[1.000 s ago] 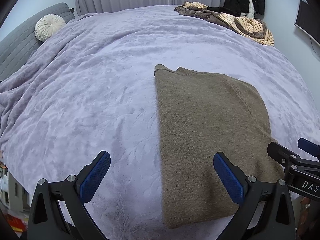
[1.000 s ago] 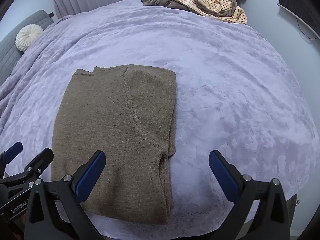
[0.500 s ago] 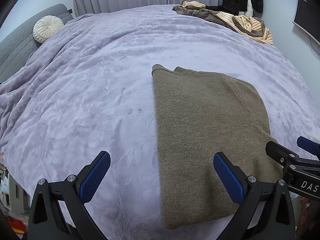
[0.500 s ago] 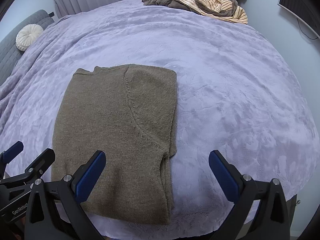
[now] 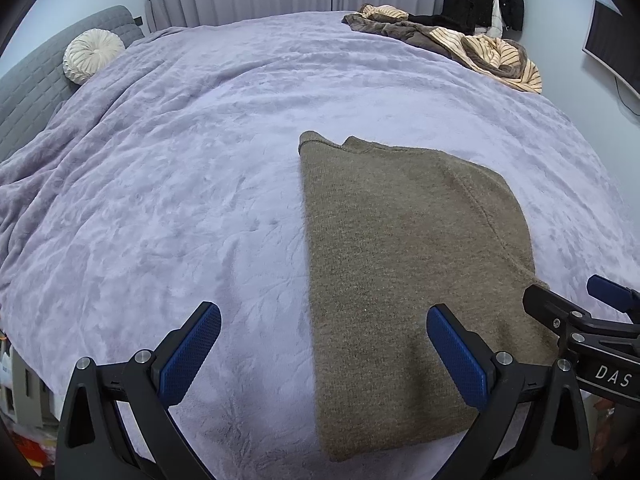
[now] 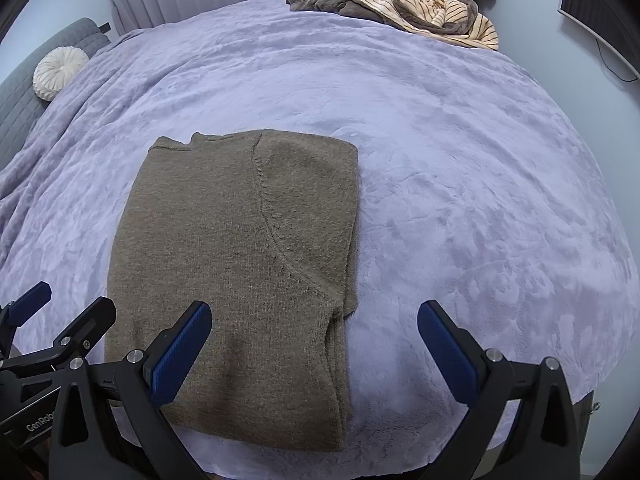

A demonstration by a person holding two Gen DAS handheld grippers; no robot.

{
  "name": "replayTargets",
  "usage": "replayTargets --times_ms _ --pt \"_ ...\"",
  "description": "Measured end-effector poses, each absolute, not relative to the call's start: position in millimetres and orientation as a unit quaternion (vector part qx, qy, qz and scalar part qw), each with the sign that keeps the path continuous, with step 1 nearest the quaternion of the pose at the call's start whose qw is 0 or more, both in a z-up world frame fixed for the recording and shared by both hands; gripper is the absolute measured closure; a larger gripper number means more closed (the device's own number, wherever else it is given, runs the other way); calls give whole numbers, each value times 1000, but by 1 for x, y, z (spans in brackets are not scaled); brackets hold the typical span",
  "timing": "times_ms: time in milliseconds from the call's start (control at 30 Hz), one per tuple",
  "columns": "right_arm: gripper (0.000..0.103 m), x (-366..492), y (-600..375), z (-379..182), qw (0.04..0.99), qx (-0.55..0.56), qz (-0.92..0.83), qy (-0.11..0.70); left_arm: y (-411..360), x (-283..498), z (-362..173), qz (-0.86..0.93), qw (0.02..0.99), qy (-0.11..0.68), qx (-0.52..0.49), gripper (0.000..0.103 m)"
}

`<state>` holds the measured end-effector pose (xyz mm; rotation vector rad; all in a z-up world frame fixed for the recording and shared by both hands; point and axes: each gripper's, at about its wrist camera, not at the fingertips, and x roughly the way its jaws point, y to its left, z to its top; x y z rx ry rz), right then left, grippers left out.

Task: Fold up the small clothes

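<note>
left gripper (image 5: 324, 354): jaws spread wide, holding nothing; it hovers over the near edge of the bed, its right finger above the sweater's near left part, its left finger over bare blanket.
right gripper (image 6: 314, 352): jaws also wide apart and empty; its left finger hangs above the sweater's near right part, its right finger over bare blanket.
between the claws: the two sit side by side, each just visible at the edge of the other's view, with the sweater's near hem below and between them.
sweater (image 6: 236, 264): olive-brown knit, lying flat on the blanket as a tall rectangle, the sleeves seemingly folded in; a curved seam shows on its right half, the collar notch is at the far end.
step in hand: judging by the tidy long shape, the side folds look done and the crosswise fold is still to come; neither claw touches the cloth.
next move: likely each claw drops to a near corner of the hem, pinches all layers, and carries the hem up toward the collar; the knit is thick and soft, so a shallow pinch could miss the lower layers.
blanket (image 5: 192, 184): lilac plush, covering the bed.
farther out: a heap of clothes (image 6: 404, 12) at the far right corner, well apart from the sweater; a round cream cushion (image 5: 93, 55) at the far left.
</note>
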<state>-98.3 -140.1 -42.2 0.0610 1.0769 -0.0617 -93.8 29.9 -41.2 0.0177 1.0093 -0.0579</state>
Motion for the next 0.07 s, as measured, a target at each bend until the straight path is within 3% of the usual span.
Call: replayTargets --times_ms 67 --pt "1 -98 -140 -42 857 29 -30 513 29 -94 -40 -30 875 484 11 0"
